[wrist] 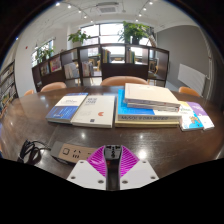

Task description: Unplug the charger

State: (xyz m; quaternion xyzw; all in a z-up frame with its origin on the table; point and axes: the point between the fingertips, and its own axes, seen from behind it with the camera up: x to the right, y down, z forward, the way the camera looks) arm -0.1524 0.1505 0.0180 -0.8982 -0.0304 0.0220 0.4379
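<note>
My gripper (112, 158) is low over the dark wooden table (160, 138). Its two magenta pads (98, 160) are drawn close together on a small dark grey charger (112, 152) held at the fingertips. The charger is apart from the pale power strip (70, 152), which lies on the table just left of the fingers. A black cable (30, 152) coils on the table to the left of the strip. Whether anything is plugged into the strip cannot be seen.
Several books lie in a row beyond the fingers: a grey-blue one (66, 106), a white one (95, 111), a stack (148, 100) and a coloured one (196, 116). Orange chairs (124, 80) and bookshelves (80, 65) stand behind the table.
</note>
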